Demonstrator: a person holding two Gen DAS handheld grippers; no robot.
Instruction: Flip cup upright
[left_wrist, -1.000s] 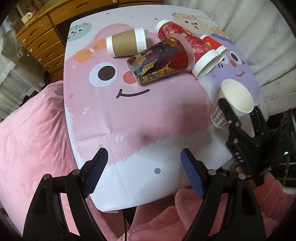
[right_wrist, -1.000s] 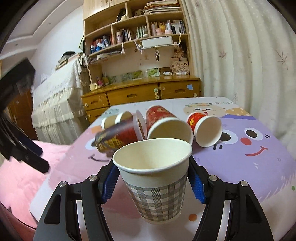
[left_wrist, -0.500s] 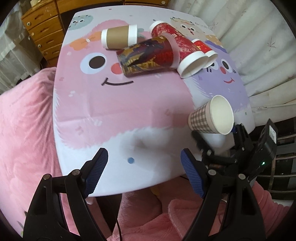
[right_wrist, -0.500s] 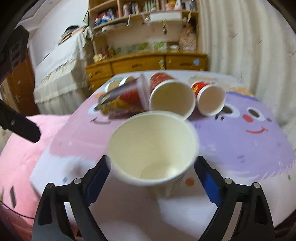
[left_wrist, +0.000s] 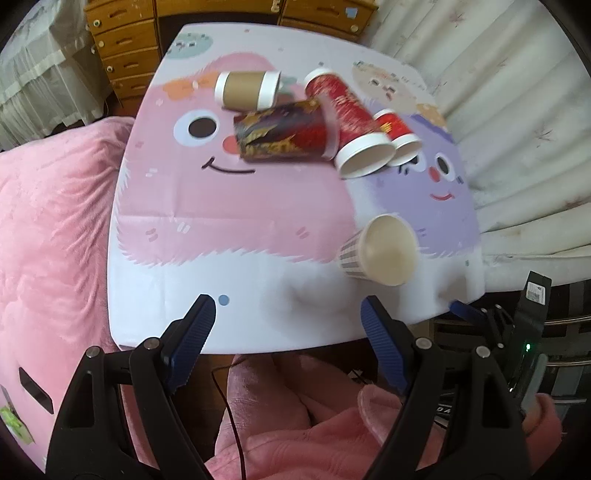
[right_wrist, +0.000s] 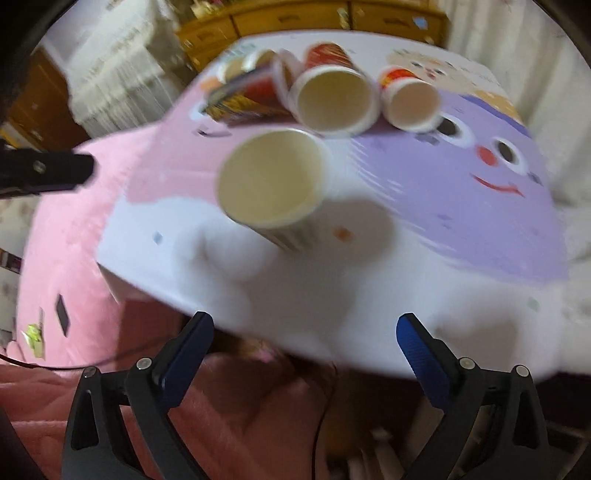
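With your right claw (right_wrist: 304, 341) and left claw (left_wrist: 286, 328) both spread wide and holding nothing, leave the checked paper cup (right_wrist: 271, 184) standing mouth-up near the front edge of the surface (left_wrist: 258, 295) and back away without nudging it.

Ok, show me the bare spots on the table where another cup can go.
Bare: the pink stretch of the table between the cup pile and the near edge, left of the checked cup; also the purple patch right of that cup. Crowded: the far middle, where the brown cup, dark cup and red cups lie bunched.
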